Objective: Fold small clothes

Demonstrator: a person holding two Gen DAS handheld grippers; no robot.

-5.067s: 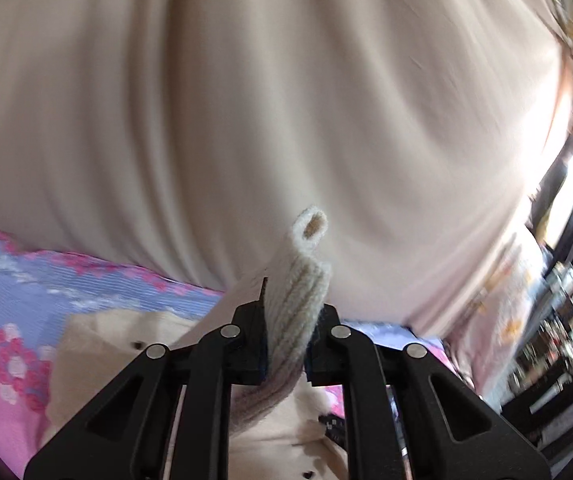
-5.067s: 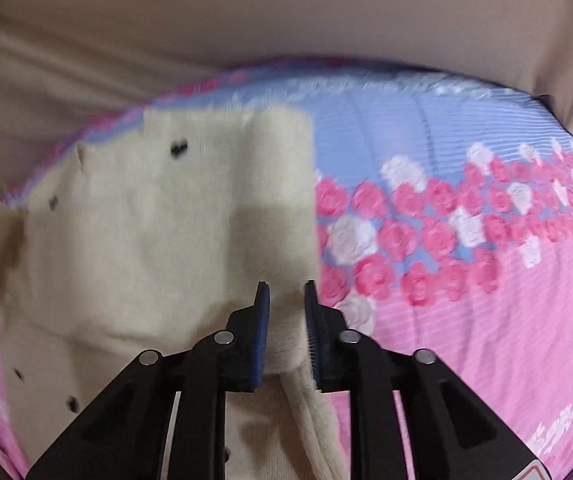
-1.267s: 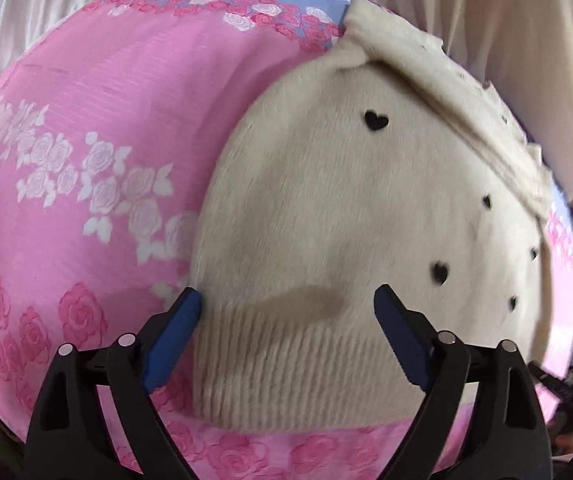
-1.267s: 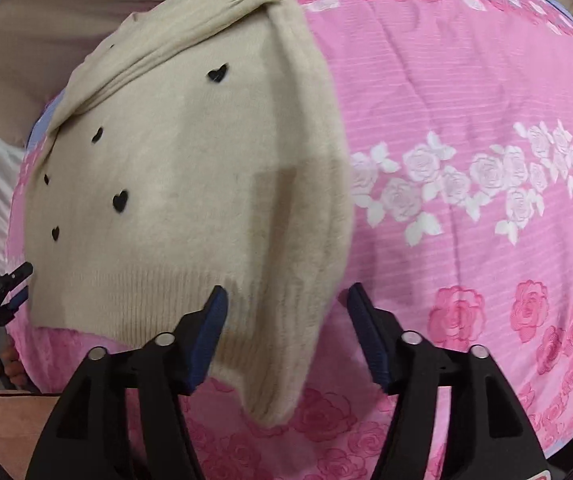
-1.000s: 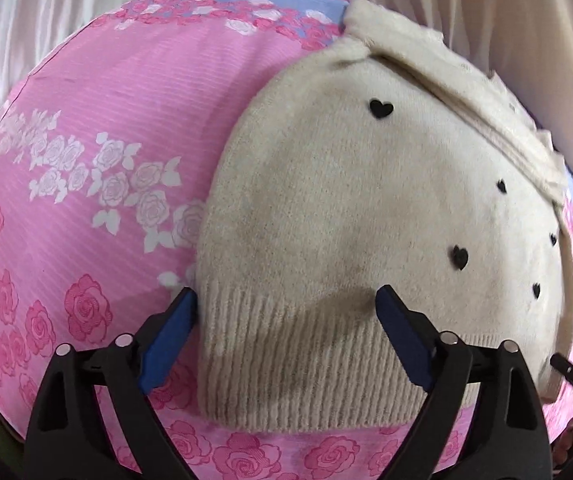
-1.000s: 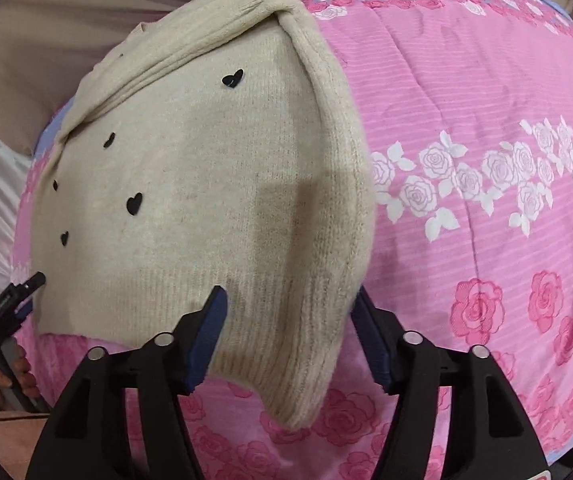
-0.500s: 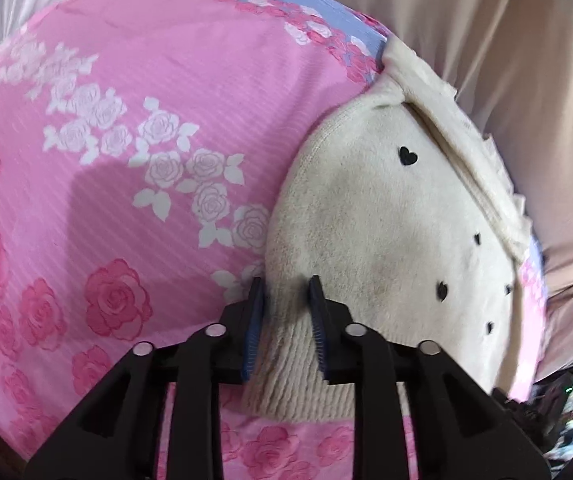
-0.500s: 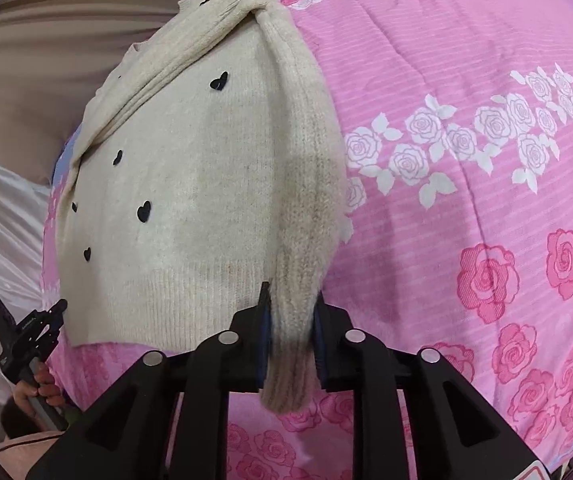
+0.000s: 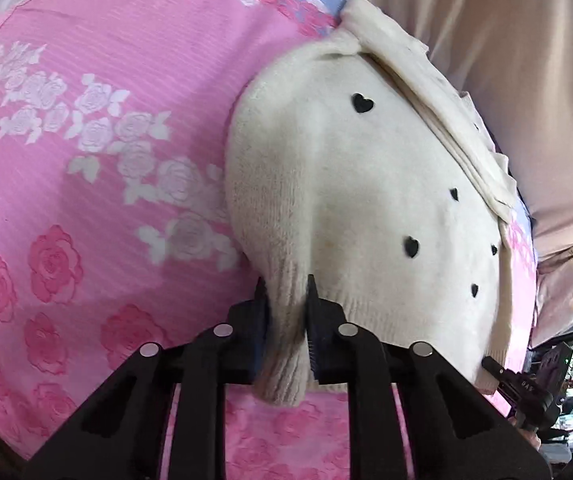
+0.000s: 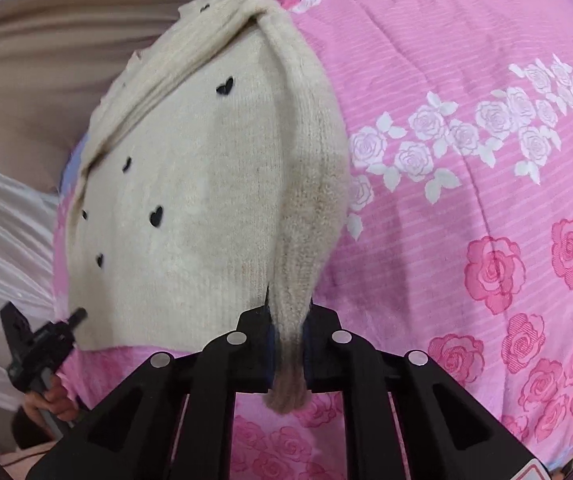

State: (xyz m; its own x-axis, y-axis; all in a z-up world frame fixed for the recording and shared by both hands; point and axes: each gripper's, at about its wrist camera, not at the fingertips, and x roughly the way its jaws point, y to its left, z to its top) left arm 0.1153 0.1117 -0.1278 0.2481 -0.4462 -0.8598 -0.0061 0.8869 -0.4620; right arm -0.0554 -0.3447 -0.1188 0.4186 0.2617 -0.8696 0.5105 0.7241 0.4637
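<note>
A cream knit sweater dotted with small black hearts lies on a pink bedspread printed with roses. Its sleeves are folded across the far end, near a beige curtain behind the bed. The ribbed hem is the nearest edge, and both tools have hold of it.

The left gripper is pinching the hem's left corner — a fold of ribbing bunches between its pads and hangs out below them. The right gripper is pinching the hem's right corner in the same way, with a tail of knit drooping beneath the jaws. The fabric at each corner is lifted slightly off the bedspread; the rest of the sweater lies flat.

In the right wrist view, the other tool and the hand holding it show at the far left edge.

The likely next step is to carry the hem up and over toward the sleeves, folding the sweater in half. Several things could spoil that. The knit is soft and stretchy, so if the two corners rise unevenly the fold line may skew. Pulling the corners apart could stretch the ribbing; bringing them together would let the middle sag and crease. Each grip holds only a small bunch of thick ribbing, which might slip out under the sweater's weight. Dragging rather than lifting could also disturb the folded sleeves.
</note>
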